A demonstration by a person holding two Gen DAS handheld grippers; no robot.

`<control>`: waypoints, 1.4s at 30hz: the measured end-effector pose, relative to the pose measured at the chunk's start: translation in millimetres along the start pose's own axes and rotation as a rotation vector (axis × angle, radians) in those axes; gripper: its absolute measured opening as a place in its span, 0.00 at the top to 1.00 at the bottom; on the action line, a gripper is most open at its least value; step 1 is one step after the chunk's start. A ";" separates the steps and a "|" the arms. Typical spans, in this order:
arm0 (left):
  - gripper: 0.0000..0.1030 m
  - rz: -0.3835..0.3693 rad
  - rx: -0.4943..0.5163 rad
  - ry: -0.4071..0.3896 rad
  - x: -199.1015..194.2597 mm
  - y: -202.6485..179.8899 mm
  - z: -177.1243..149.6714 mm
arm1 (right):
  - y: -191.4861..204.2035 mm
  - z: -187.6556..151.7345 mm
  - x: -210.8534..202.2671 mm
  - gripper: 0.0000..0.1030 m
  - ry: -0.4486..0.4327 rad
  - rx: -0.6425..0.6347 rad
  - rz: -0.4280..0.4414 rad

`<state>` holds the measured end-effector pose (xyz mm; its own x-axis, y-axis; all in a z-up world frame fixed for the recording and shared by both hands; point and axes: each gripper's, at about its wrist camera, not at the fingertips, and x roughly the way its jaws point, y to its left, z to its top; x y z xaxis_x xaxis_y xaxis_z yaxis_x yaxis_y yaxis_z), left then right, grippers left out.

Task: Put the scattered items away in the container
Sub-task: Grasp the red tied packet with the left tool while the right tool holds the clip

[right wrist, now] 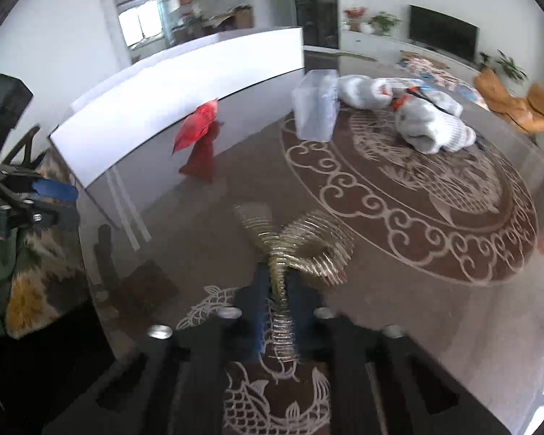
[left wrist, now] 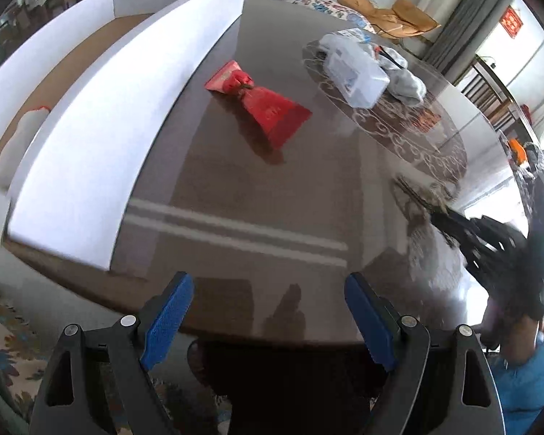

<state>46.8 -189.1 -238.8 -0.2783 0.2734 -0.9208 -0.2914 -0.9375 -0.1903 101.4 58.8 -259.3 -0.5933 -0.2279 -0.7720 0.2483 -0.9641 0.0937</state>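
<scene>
My right gripper [right wrist: 280,290] is clamped on the gold coil [right wrist: 301,243]; my left gripper [left wrist: 268,311] gapes empty, red pouch [left wrist: 261,103] far ahead beside the white container [left wrist: 127,83].

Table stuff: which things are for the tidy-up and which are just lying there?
For the job:
white box
red pouch
gold wire thing, pinched in the right claw
left claw, open

Maybe just lying about (hard to tell):
clear plastic tub
white bundle
table

Living room: television [right wrist: 442,36], armchair [right wrist: 515,105].
</scene>
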 end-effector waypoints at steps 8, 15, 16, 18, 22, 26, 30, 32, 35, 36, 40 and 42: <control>0.17 0.048 -0.075 0.004 24.4 4.7 74.0 | -0.5 -23.5 -41.8 0.93 -0.120 0.172 0.042; 0.17 0.103 -0.111 0.007 47.8 -1.5 105.9 | -2.7 -24.3 -61.8 0.93 -0.162 0.225 0.065; 0.17 0.111 -0.116 0.007 51.1 -2.4 110.4 | -4.6 -24.4 -63.9 0.93 -0.166 0.234 0.066; 0.17 0.127 -0.126 0.008 57.8 -4.2 119.5 | -8.0 -25.2 -67.2 0.92 -0.176 0.248 0.060; 0.64 0.147 -0.121 0.016 64.2 -9.6 131.1 | -17.2 -29.3 -68.7 0.92 -0.184 0.292 0.047; 0.78 0.079 -0.064 0.040 52.7 -19.4 122.8 | -25.7 -34.6 -68.7 0.92 -0.186 0.335 0.031; 0.78 0.004 0.077 0.010 29.5 -51.9 100.3 | -32.8 -38.1 -69.7 0.92 -0.179 0.363 -0.001; 0.78 -0.013 0.132 0.005 21.0 -71.2 87.5 | -35.9 -37.8 -69.0 0.92 -0.173 0.372 -0.020; 0.78 -0.025 0.168 0.006 17.7 -86.7 75.2 | -36.8 -34.8 -65.3 0.92 -0.155 0.367 -0.048; 0.78 -0.027 0.174 0.008 17.9 -90.0 72.1 | -35.7 -33.8 -62.7 0.92 -0.144 0.356 -0.059; 0.78 -0.035 0.199 0.013 18.6 -103.4 59.5 | -30.5 -34.5 -54.9 0.92 -0.112 0.323 -0.094; 0.78 -0.040 0.211 0.015 18.9 -110.0 53.2 | -28.6 -36.1 -52.6 0.92 -0.099 0.313 -0.108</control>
<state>24.9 -69.3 -217.1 -0.2494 0.3043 -0.9193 -0.4878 -0.8596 -0.1522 153.1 103.3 -244.1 -0.6788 -0.1192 -0.7246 -0.0579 -0.9750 0.2146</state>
